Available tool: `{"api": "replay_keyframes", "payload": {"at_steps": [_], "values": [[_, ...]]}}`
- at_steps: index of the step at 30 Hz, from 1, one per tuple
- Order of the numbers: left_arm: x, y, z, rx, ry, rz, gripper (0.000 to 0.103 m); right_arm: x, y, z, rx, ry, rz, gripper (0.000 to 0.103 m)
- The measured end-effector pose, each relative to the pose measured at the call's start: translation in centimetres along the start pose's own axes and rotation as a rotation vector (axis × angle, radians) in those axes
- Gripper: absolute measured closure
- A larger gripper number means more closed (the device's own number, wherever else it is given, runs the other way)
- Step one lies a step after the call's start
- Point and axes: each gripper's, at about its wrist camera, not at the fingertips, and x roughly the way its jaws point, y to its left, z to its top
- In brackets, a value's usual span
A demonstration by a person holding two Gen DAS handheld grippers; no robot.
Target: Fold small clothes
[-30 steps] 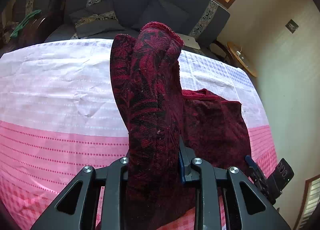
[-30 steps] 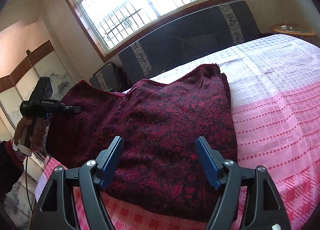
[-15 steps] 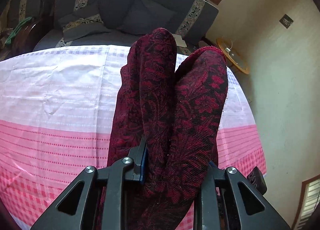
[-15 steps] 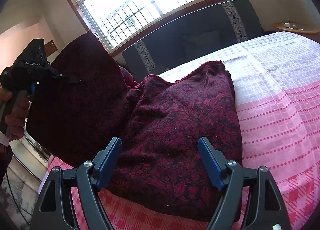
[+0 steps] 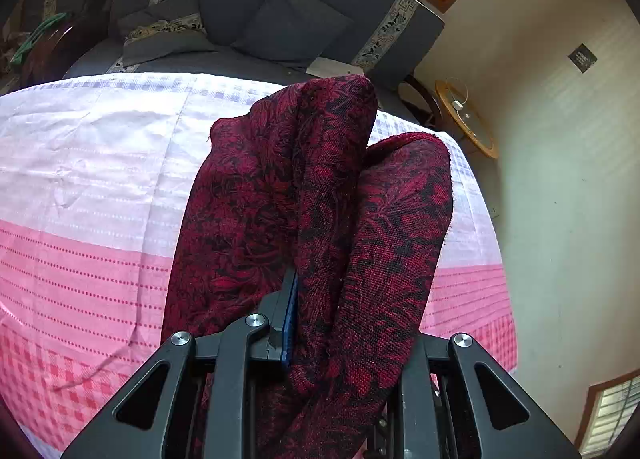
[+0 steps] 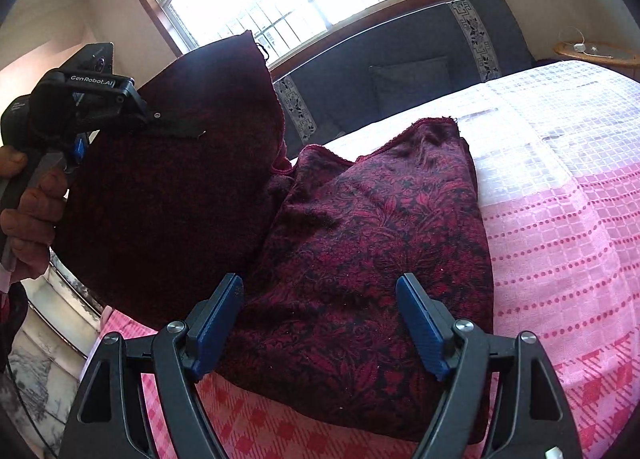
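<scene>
Pink-and-white checked woven cloth (image 6: 560, 219) spread over the bench, giving a flat place to fold on. On it, a dark red floral-patterned woven garment (image 6: 360, 259), half lying flat near the bench's front edge, half lifted: presumably raised so that the free side can be carried over the flat part for a fold.

Left claw (image 5: 320, 319) narrow, clamped on a bunched edge of the garment, fabric draped up and over both fingers; gripped at the edge, probably so the flap hangs and can be laid down squarely. Right claw (image 6: 320, 323) wide, nothing between the blue pads, hovering just over the near part of the flat half; likely ready to pin that part down or take a second corner.

From the right wrist view: the lifted flap as a broad dark sheet against the window, the left claw's black body pinching it near the top edge, and a hand (image 6: 24, 211) around its handle; none of that in the other view. From the left wrist view: the pinch itself up close, one blue pad (image 5: 289, 319) pressed to the cloth, the other hidden by fabric, plus the bare stretch of bench cloth beyond the garment.
</scene>
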Motion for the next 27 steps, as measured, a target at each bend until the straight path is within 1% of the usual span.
{"api": "replay_keyframes", "payload": {"at_steps": [10,16,27], "values": [[1.2,-1.5,-0.2,-0.004,0.0,0.003,0.081,0.2,0.5,-0.3,-0.009,0.024,0.014,0.026],[2.2,-1.7,-0.3,-0.015,0.023,-0.018,0.081,0.4,0.5,-0.4,0.0,0.033,0.028,0.024],[5.0,-2.8,-0.2,-0.038,0.068,-0.048,0.081,0.1,0.6,-0.5,0.011,0.032,0.045,0.023]]}}
